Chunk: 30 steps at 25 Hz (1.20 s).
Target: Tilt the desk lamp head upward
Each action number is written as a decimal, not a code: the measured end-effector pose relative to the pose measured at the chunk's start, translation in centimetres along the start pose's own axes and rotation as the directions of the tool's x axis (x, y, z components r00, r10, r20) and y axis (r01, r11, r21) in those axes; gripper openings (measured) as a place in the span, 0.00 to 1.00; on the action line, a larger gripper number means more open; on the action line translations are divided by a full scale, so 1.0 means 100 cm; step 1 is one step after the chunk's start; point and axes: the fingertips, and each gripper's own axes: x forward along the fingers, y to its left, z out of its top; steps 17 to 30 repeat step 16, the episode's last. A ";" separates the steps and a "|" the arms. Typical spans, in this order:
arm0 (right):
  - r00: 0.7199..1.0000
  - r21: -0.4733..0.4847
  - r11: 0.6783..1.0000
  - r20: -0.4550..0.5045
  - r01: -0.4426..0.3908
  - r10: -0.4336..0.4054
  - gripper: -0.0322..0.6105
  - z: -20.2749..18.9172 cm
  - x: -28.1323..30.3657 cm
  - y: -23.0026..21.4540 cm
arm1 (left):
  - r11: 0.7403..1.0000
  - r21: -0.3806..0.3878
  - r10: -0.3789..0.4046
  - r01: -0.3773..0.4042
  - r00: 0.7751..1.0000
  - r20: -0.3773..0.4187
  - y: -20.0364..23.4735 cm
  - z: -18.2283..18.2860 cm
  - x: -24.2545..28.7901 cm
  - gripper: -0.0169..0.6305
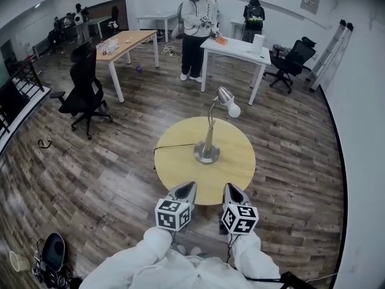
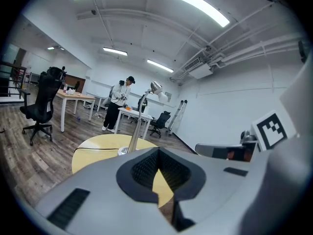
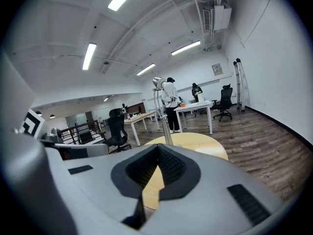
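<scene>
Two claws here: left claw [image 1: 186, 186] and right claw [image 1: 232, 188], side by side at the near edge of one round yellow table [image 1: 177, 168]. Both are pinched tight with nothing in them. One desk lamp [image 1: 208, 138] stands straight ahead of them mid-table, well apart. Its lamp head [image 1: 228, 103] sits further out, more on the right claw's side. Each claw carries one marker cube [image 1: 173, 214] with black-and-white squares.

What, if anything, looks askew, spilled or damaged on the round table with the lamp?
Nothing stands out. The desk lamp stands upright on the round table, its head angled downward and its cord running off the left edge. The left gripper and right gripper are shut and empty.
</scene>
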 end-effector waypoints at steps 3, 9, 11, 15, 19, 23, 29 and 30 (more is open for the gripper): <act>1.000 -0.007 1.000 -0.002 -0.005 0.005 0.07 0.001 0.000 0.002 | 1.000 0.000 -0.006 0.006 1.000 -0.004 -0.001 0.002 0.002 0.02; 1.000 -0.013 1.000 -0.005 -0.006 0.006 0.07 0.001 0.001 0.001 | 1.000 0.019 -0.017 0.017 1.000 -0.009 -0.005 0.003 0.005 0.02; 1.000 -0.015 1.000 -0.005 -0.008 0.007 0.07 0.001 0.001 0.002 | 1.000 0.019 -0.016 0.016 1.000 -0.012 -0.004 0.003 0.005 0.02; 1.000 -0.012 1.000 -0.010 -0.009 0.009 0.07 -0.001 0.002 0.004 | 1.000 0.012 -0.012 0.012 1.000 -0.020 -0.001 0.002 0.004 0.02; 1.000 -0.011 1.000 -0.011 -0.010 0.010 0.07 -0.001 0.003 0.005 | 1.000 0.011 -0.011 0.012 1.000 -0.022 -0.001 0.002 0.003 0.02; 1.000 -0.011 1.000 -0.011 -0.010 0.010 0.07 -0.001 0.003 0.005 | 1.000 0.011 -0.011 0.012 1.000 -0.022 -0.001 0.002 0.003 0.02; 1.000 -0.011 1.000 -0.011 -0.010 0.010 0.07 -0.001 0.003 0.005 | 1.000 0.011 -0.011 0.012 1.000 -0.022 -0.001 0.002 0.003 0.02; 1.000 -0.011 1.000 -0.011 -0.010 0.010 0.07 -0.001 0.003 0.005 | 1.000 0.011 -0.011 0.012 1.000 -0.022 -0.001 0.002 0.003 0.02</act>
